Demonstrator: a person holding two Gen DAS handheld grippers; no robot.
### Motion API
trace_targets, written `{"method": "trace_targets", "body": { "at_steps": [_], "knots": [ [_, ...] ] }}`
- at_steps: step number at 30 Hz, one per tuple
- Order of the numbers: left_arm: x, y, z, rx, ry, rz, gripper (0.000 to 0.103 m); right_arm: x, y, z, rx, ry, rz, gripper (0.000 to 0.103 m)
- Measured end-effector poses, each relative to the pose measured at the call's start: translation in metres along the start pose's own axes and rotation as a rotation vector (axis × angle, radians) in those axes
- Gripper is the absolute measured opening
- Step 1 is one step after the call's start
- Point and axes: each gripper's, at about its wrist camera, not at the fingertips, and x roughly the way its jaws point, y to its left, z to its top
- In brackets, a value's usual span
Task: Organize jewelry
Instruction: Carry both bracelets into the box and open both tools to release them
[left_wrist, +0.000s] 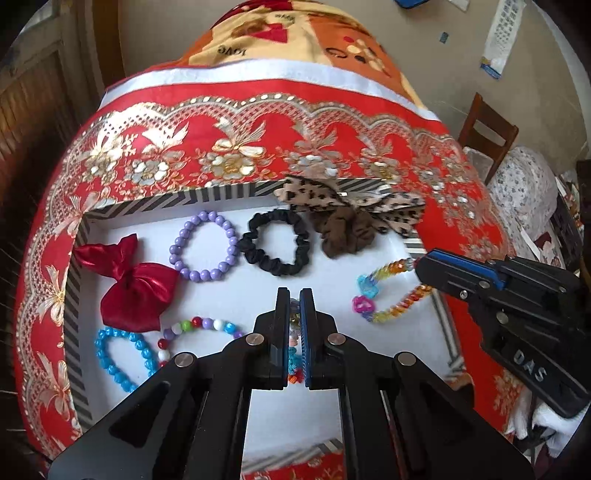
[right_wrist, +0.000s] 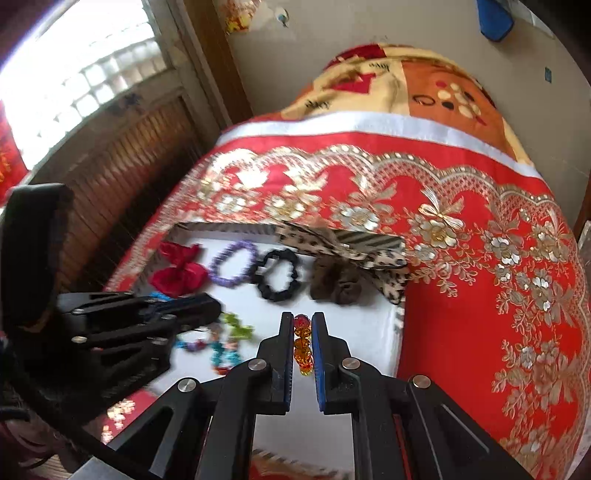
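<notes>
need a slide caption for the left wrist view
Left tool shut on a bead strand above a white tray of bracelets, scrunchies and bows; right tool holds a rainbow chain.

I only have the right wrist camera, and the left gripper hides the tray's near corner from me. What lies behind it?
Observer: A blue bead bracelet, beside a multicoloured bead bracelet.
Operator: Is the left gripper holding anything?
Observer: Yes. The left gripper is shut on a colourful strand; only slivers show between its jaws.
Operator: And the rest of my chain?
Observer: The rainbow chain runs out from the right gripper in two strands that end in a blue and a pink link.
</notes>
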Motion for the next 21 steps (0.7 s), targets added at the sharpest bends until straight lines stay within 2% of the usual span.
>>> {"method": "trace_targets", "body": {
  "at_steps": [9,21],
  "knots": [
    [0.024,0.024,0.007,-0.053,0.029,0.048,0.004,0.040,-0.020,0.006,0.002,0.059,-0.048,0.009],
    [0.033,0.025,0.010,-0.046,0.034,0.071,0.004,0.060,-0.024,0.013,-0.035,0.087,-0.122,0.009]
  ]
}}
